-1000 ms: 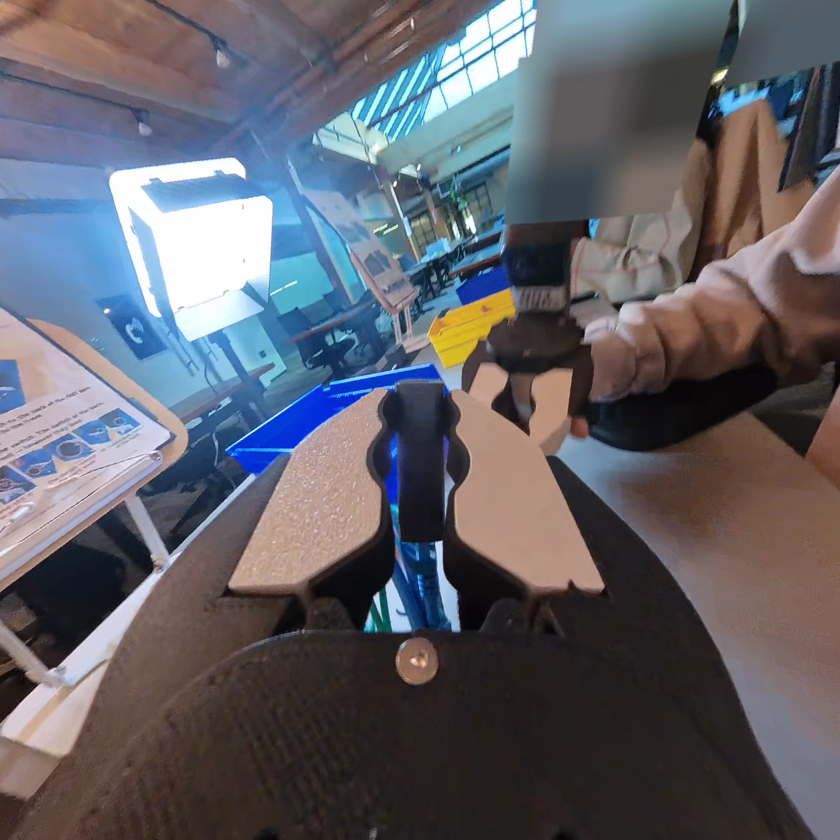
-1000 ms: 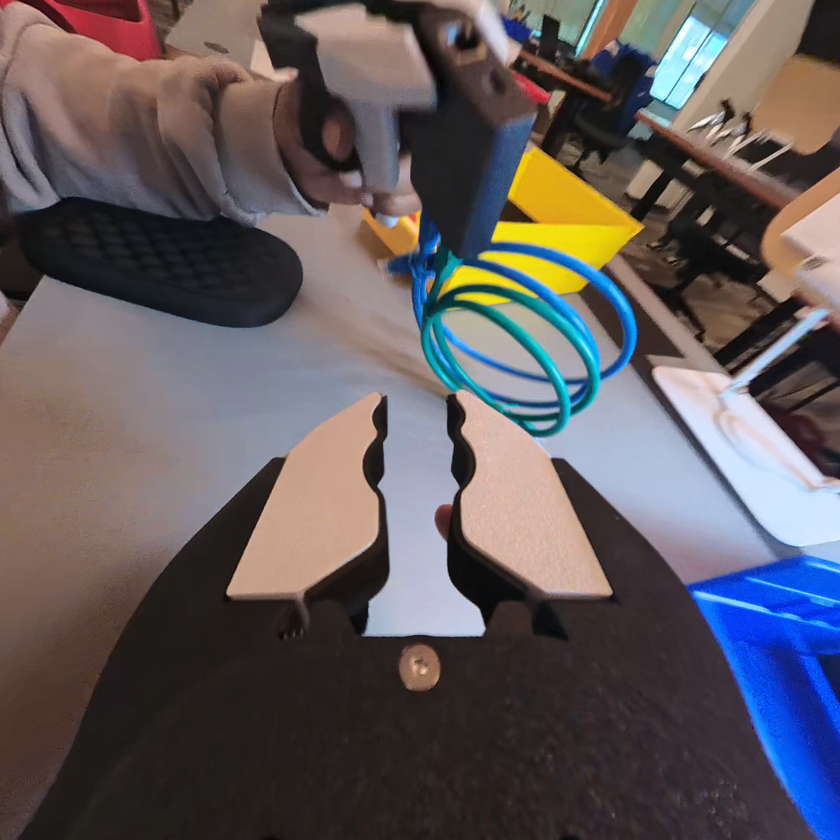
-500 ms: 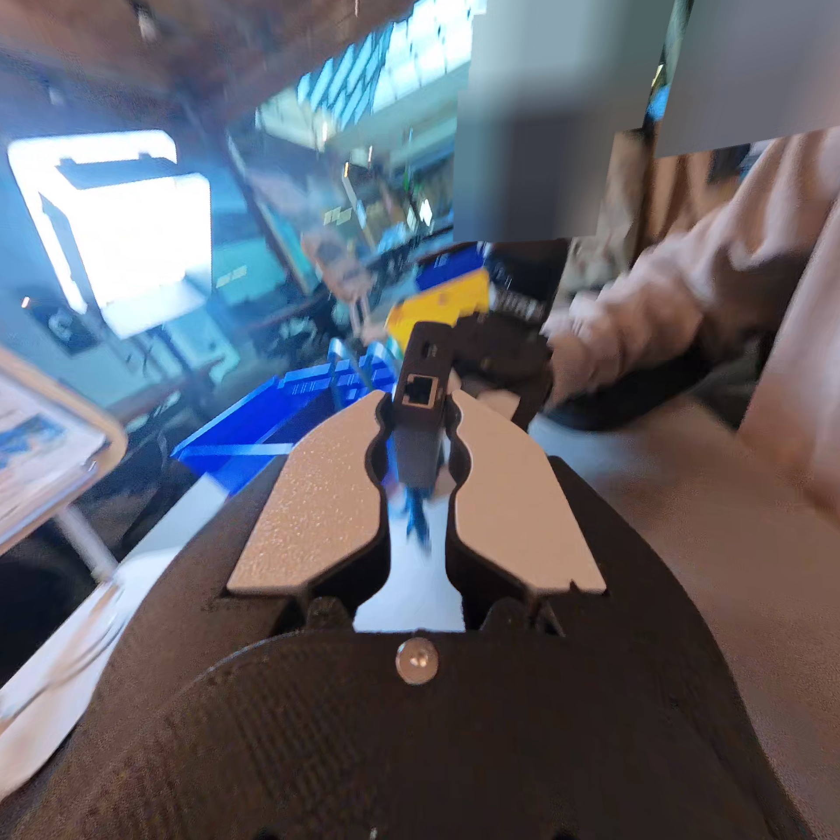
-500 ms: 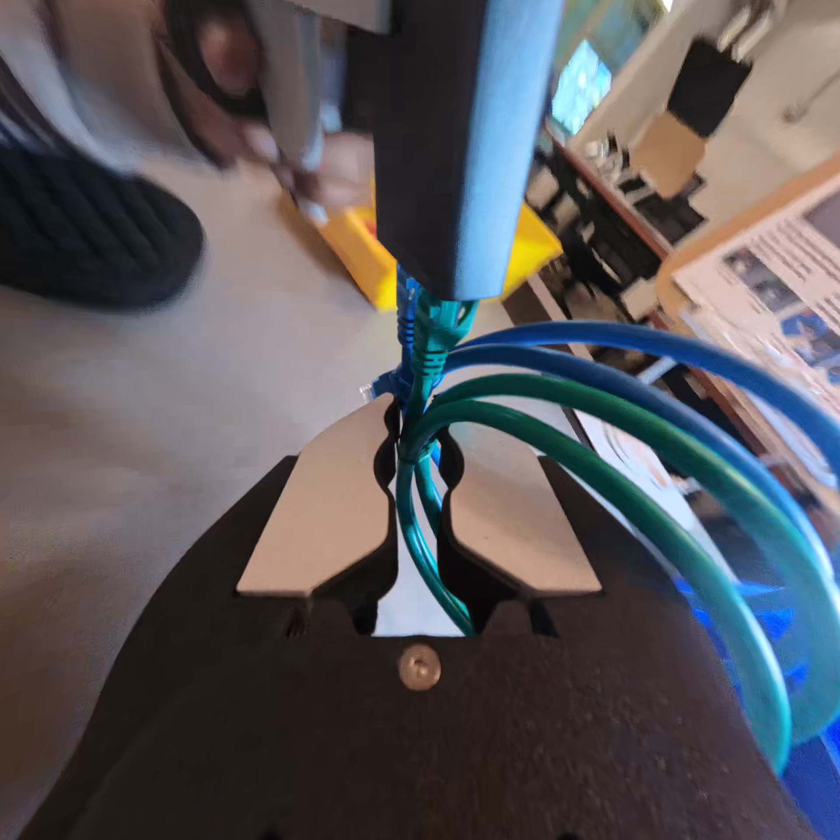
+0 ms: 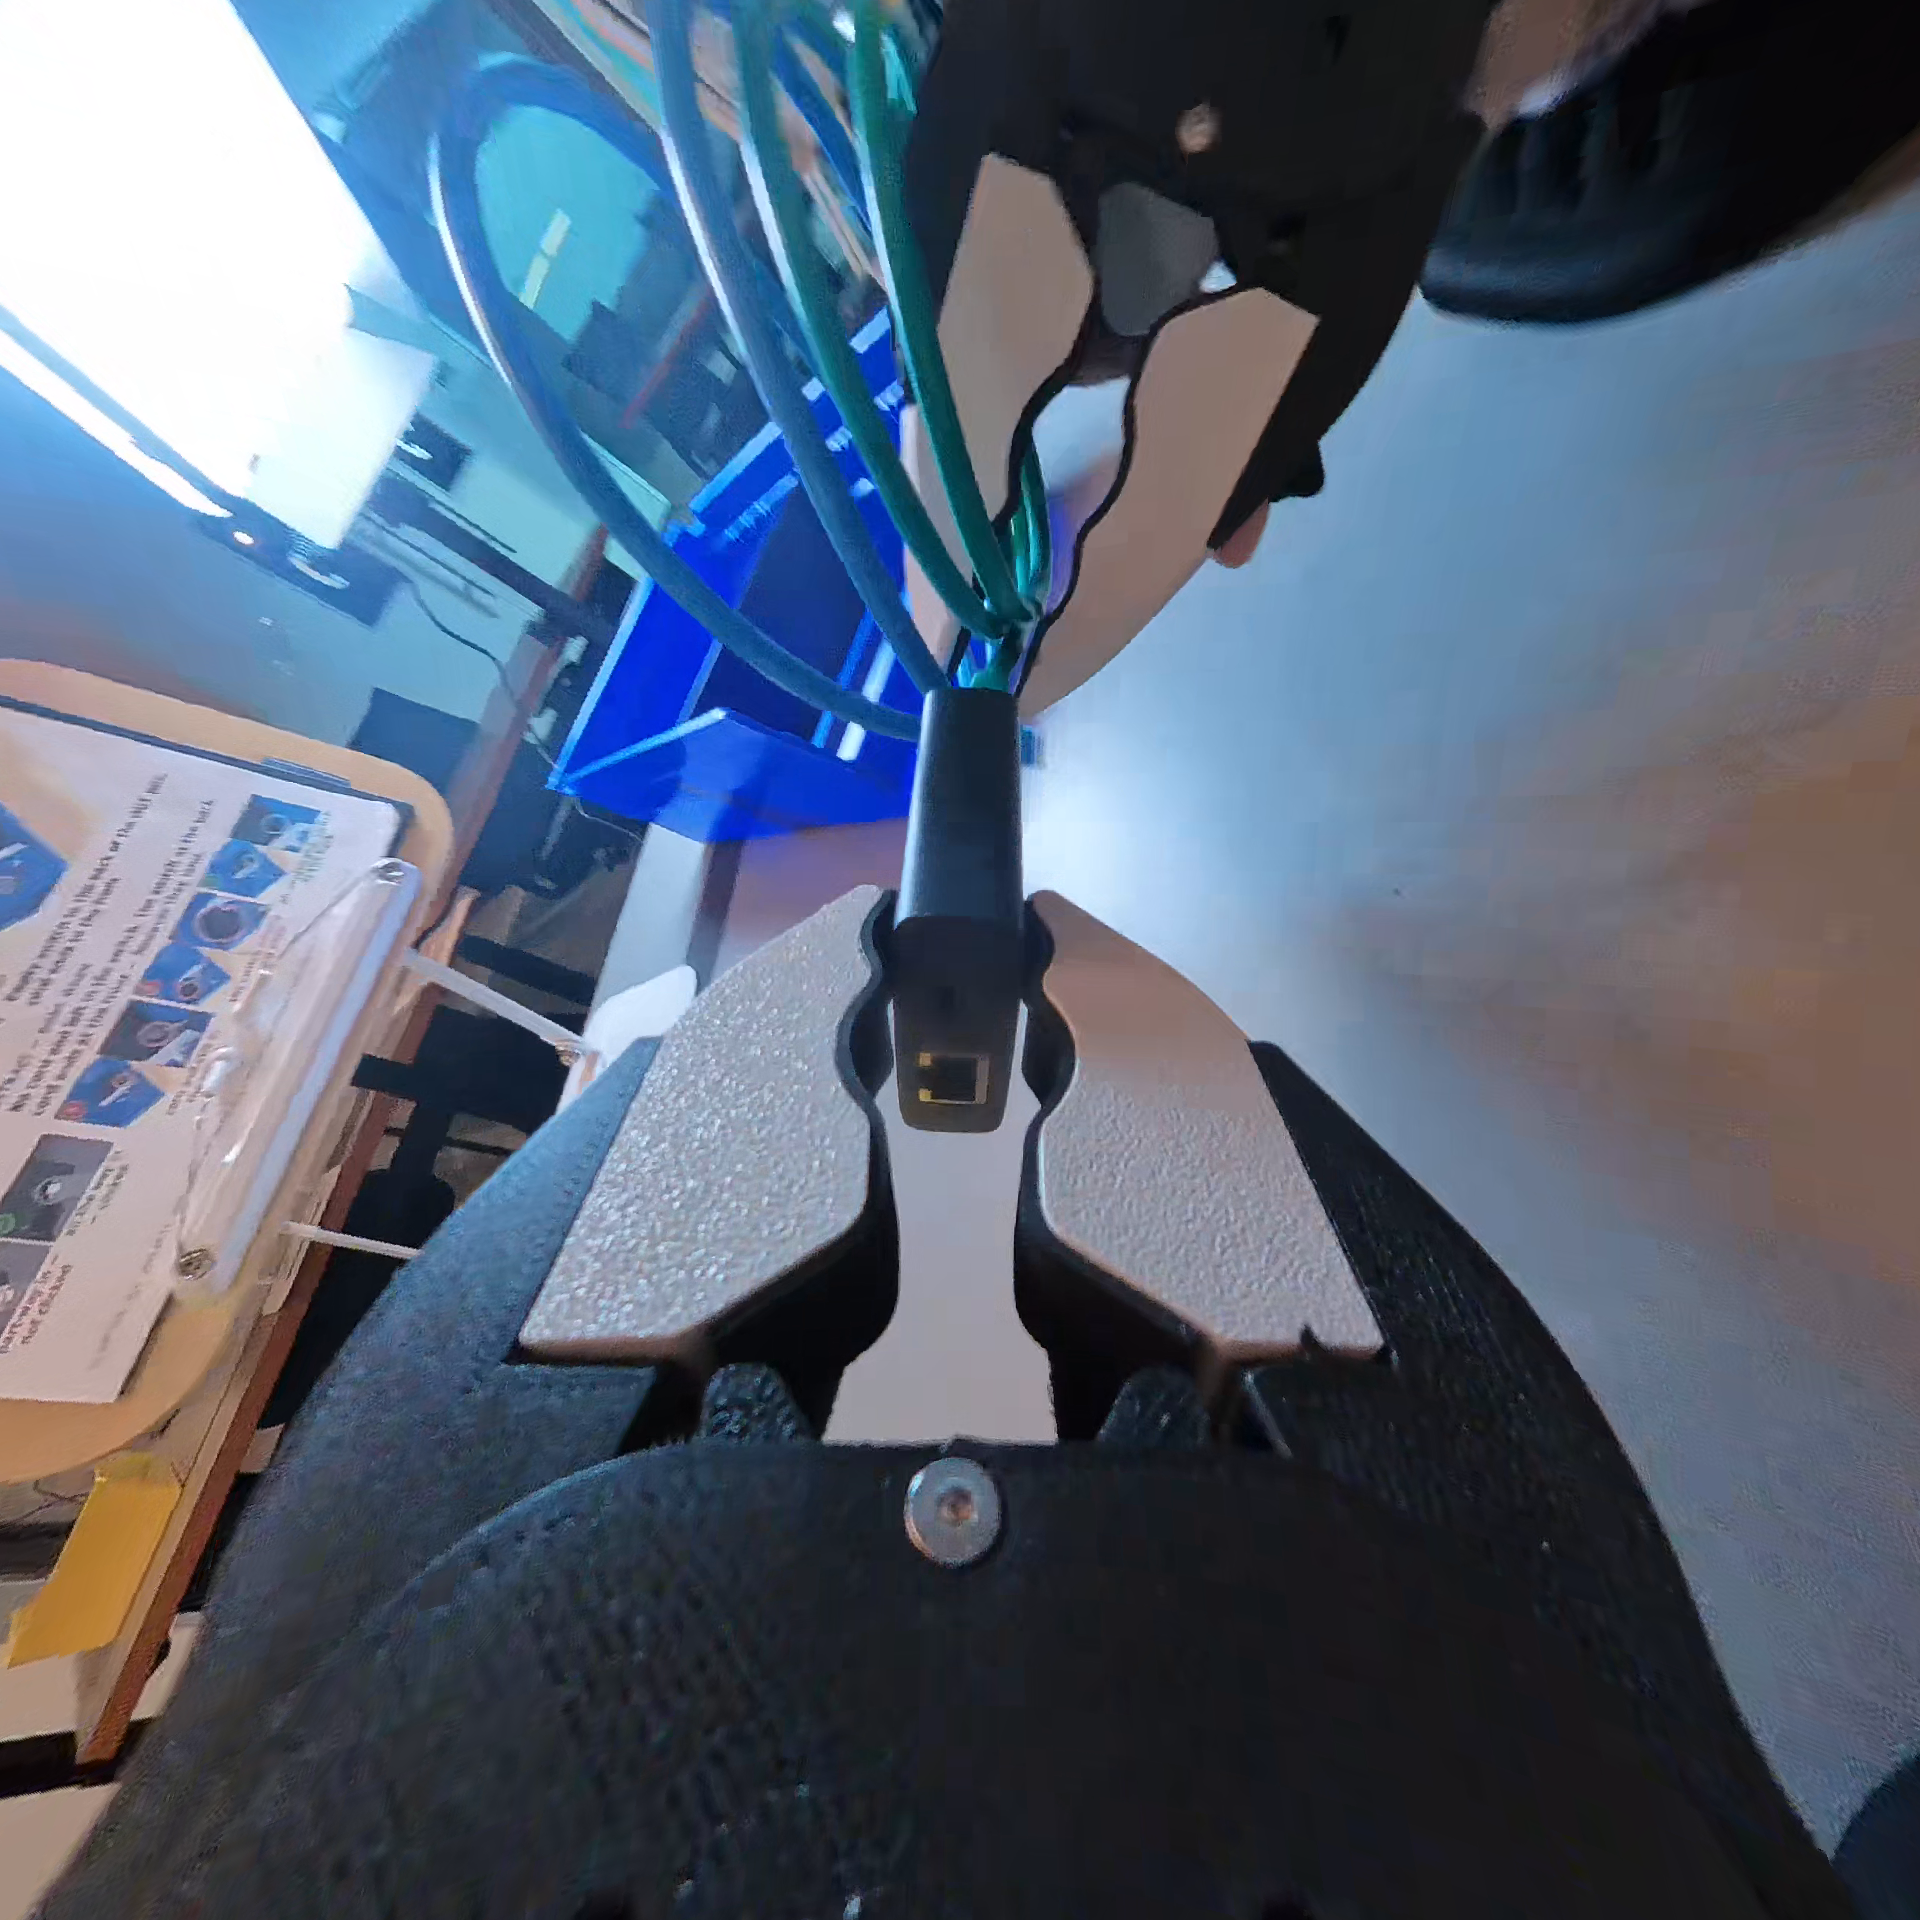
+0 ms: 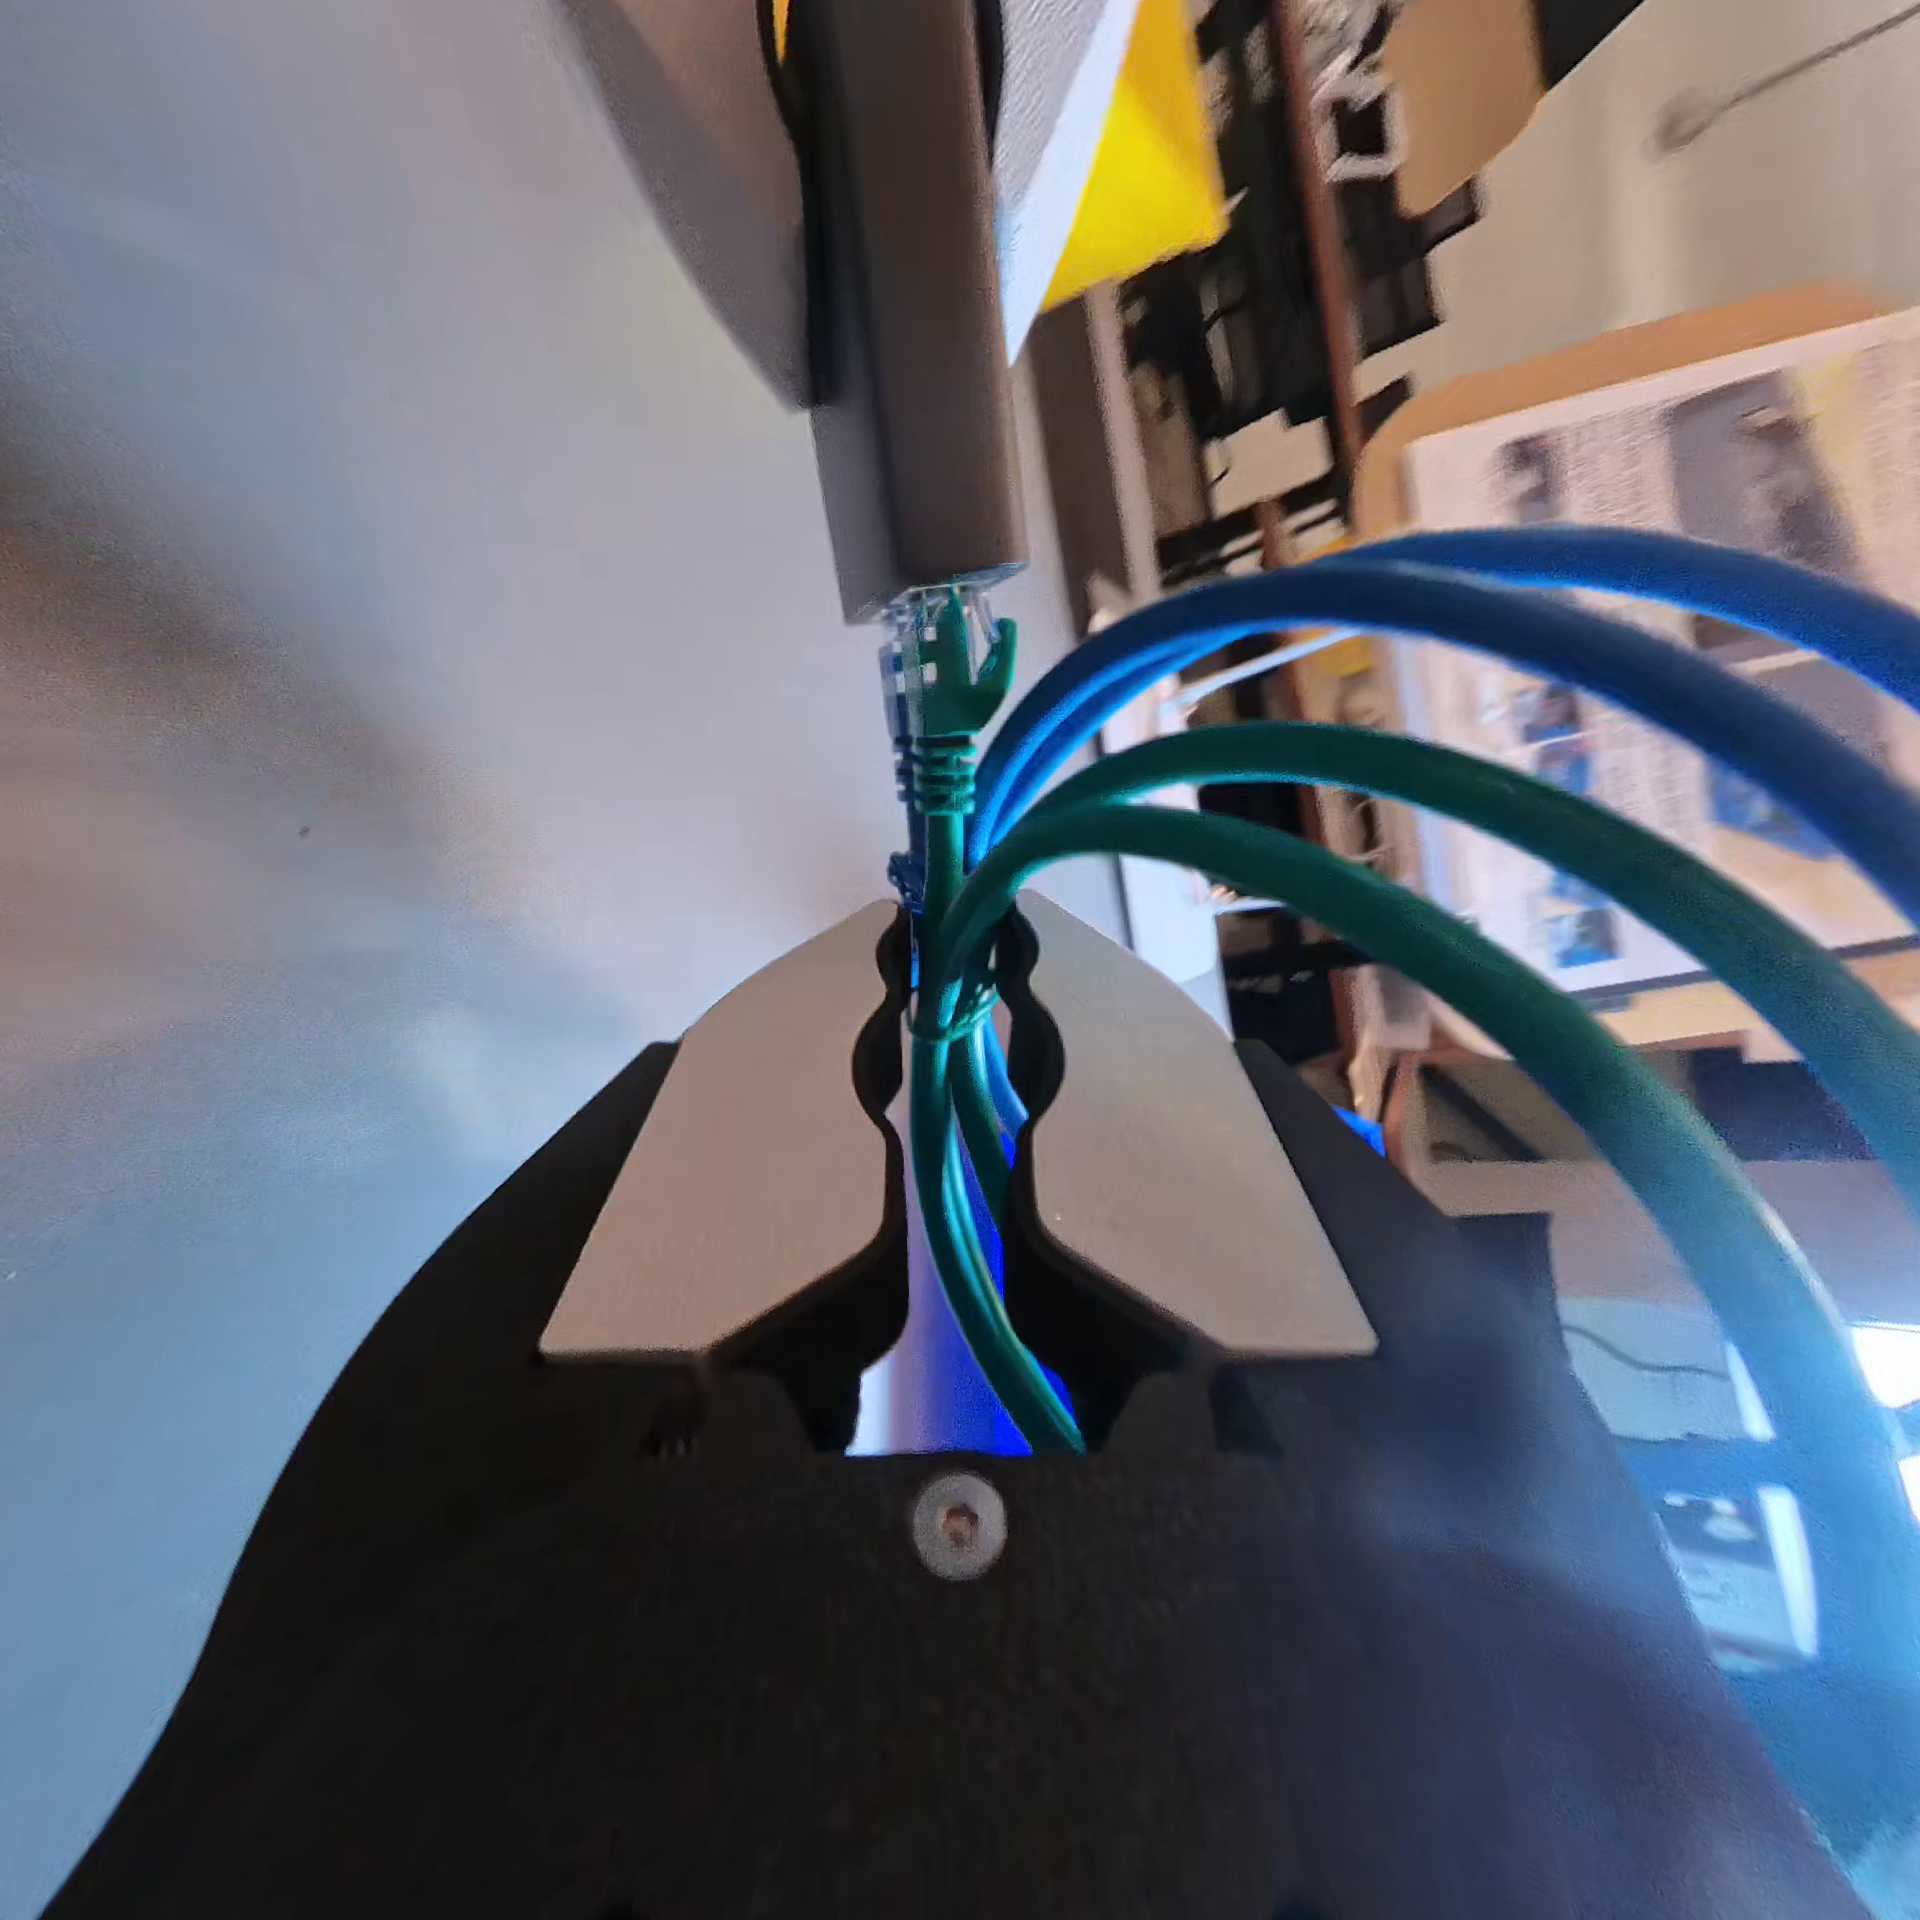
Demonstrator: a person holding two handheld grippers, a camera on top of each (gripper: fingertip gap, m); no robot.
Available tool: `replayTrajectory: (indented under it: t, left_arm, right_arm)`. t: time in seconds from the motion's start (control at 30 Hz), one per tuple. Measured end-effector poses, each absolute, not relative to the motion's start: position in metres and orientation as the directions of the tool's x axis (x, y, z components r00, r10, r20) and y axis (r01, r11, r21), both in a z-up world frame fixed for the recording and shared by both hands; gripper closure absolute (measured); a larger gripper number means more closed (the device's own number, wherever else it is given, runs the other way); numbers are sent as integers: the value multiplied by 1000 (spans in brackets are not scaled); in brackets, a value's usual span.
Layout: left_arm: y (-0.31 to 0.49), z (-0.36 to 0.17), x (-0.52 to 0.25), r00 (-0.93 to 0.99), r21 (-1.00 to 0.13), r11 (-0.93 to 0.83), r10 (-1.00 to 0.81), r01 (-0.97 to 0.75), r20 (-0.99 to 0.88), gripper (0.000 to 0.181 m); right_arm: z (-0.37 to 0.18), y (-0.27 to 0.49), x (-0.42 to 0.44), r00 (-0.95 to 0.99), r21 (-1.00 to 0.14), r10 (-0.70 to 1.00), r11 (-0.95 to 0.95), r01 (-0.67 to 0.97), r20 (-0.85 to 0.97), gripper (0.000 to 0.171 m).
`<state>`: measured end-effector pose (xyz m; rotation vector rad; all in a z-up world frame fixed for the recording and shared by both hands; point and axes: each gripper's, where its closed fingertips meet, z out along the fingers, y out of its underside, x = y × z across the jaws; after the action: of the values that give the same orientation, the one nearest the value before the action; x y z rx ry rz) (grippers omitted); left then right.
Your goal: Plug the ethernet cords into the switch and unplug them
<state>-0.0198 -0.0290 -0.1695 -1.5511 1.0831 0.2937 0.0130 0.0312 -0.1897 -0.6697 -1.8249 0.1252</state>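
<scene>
Two cords, green cord (image 6: 940,748) and blue cord (image 6: 1558,603), now run between the right gripper (image 6: 956,977) jaws, clenched on them; a second ago these gaped apart. Left gripper (image 5: 954,935) clamps the switch (image 5: 954,997), so unplugging looks imminent.

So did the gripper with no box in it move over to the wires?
Yes. The right gripper came forward from over the bare table and its fingers now straddle the green cord just below the switch.
</scene>
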Motion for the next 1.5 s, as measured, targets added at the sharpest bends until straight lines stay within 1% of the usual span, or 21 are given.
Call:
replayTrajectory:
  t: [0.17,0.2,0.27,0.33,0.47,0.57,0.67,0.73,0.9,0.97,1.03,1.1,1.17,1.2,1.23,1.27,1.33,1.37,1.4,1.47,1.5]
  left_arm:
    - [-34,-134,-36,588,-661,166,-337,-731,-735,160]
    - [-35,-129,-38,591,-658,176,-315,-732,-742,160]
    - [-36,-123,-40,583,-640,193,-281,-744,-762,160]
    - [-36,-123,-38,569,-624,205,-271,-754,-776,160]
    - [-33,-138,-33,481,-536,190,-272,-822,-834,160]
    - [-34,-146,-18,429,-500,221,-301,-837,-852,160]
    - [-38,-149,2,380,-469,270,-322,-841,-867,160]
    - [-41,-151,18,334,-433,308,-327,-847,-884,160]
    - [-48,-161,50,214,-339,370,-341,-865,-916,160]
    - [-50,-161,52,217,-346,375,-345,-860,-913,160]
    - [-51,-154,47,248,-371,372,-338,-851,-908,160]
    - [-52,-143,39,307,-420,371,-326,-828,-894,160]
    - [-54,-125,32,394,-493,377,-313,-784,-864,160]
    - [-55,-116,28,438,-530,383,-305,-756,-846,160]
    - [-56,-107,25,476,-558,393,-294,-731,-829,160]
    - [-58,-97,22,511,-583,405,-281,-704,-812,160]
    - [-63,-80,21,579,-637,439,-276,-634,-767,160]
    - [-66,-73,23,605,-658,459,-282,-597,-745,160]
    - [-69,-68,26,624,-676,478,-294,-560,-724,160]
    - [-74,-63,33,654,-711,504,-326,-490,-683,159]
    - [-75,-61,34,663,-718,513,-332,-471,-671,160]
  right_arm:
    - [-113,-6,34,-60,-575,576,817,30,815,156]
    - [-108,-9,39,-75,-615,613,789,0,787,157]
    - [-118,-12,41,-182,-693,684,721,14,707,156]
    - [-136,-18,40,-270,-711,688,703,15,674,154]
    - [-166,-32,28,-324,-644,609,765,2,723,148]
    - [-166,-30,19,-244,-544,532,839,21,811,138]
    - [-158,-21,17,-177,-535,531,844,28,829,131]
    - [-158,-19,17,-163,-506,502,862,20,849,130]
    - [-179,-23,13,-203,-389,387,921,29,900,131]
    - [-177,-23,14,-198,-388,382,922,12,903,140]
    - [-170,-25,19,-207,-432,420,902,-12,883,141]
    - [-151,-32,30,-236,-577,547,812,-82,803,137]
    - [-121,-34,45,-270,-722,673,672,-164,688,136]
    - [-106,-32,54,-288,-768,712,607,-204,640,137]
    - [-101,-33,61,-347,-807,729,551,-213,590,143]
    - [-105,-34,66,-426,-842,731,505,-188,533,145]
    - [-125,-29,61,-473,-867,741,486,-110,476,144]
    - [-134,-25,53,-441,-859,753,504,-91,488,139]
    - [-139,-22,43,-392,-856,772,509,-88,500,130]
    - [-131,-20,29,-271,-857,813,497,-135,515,122]
    - [-123,-19,24,-215,-855,828,494,-158,518,121]
